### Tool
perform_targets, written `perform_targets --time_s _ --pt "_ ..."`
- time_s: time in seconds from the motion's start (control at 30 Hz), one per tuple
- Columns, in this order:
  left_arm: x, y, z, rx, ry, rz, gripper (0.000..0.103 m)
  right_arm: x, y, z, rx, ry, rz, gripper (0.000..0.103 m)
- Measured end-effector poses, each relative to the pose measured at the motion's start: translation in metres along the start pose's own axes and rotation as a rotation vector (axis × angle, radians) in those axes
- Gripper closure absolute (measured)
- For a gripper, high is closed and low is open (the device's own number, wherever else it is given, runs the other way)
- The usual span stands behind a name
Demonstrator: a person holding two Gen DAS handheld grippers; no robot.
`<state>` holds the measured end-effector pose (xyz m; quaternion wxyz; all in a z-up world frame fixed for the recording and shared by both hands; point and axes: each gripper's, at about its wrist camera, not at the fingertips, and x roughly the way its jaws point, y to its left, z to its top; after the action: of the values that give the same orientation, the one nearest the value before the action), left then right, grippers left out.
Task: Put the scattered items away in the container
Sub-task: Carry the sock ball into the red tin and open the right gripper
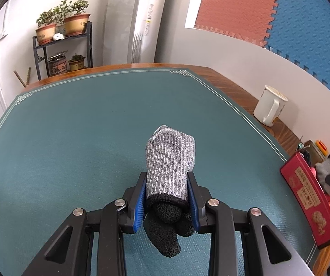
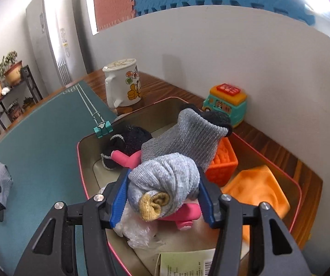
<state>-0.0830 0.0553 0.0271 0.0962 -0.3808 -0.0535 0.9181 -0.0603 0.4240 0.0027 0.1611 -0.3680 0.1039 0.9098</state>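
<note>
Over the tin's (image 2: 82, 161) near end | right gripper (image 2: 162, 195) clenching a rolled sock (image 2: 165, 179), tin lying directly beneath | left gripper (image 1: 167, 197) gripping grey-black glove (image 1: 169, 161), cuff pointing twelve o'clock, tin lying at three o'clock

wooden counter (image 2: 165, 87) covered by a teal mat (image 1: 73, 138). on the bare wood: a white mug (image 2: 123, 82), a toy bus (image 2: 227, 103) and a red-rimmed tin (image 2: 82, 161). a binder clip (image 2: 102, 127) rests at the mat's edge.

Knitted glove (image 1: 170, 158), matt felt mat (image 1: 73, 138)
</note>
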Motion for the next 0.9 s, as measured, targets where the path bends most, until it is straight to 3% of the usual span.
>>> perform_targets --time_s 0.27,0.53,0.9 --pt "0.002 -0.001 -0.001 -0.002 0.012 -0.01 0.069 0.006 0.0 0.008 -0.009 0.055 -0.009 0.038" --pt "-0.004 -0.009 -0.002 0.008 0.013 -0.05 0.069 -0.024 -0.014 0.005 0.034 -0.034 0.006 0.037" --pt "-0.016 -0.037 -0.002 0.024 0.043 -0.117 0.069 -0.043 -0.045 -0.005 0.091 -0.081 0.064 0.03"
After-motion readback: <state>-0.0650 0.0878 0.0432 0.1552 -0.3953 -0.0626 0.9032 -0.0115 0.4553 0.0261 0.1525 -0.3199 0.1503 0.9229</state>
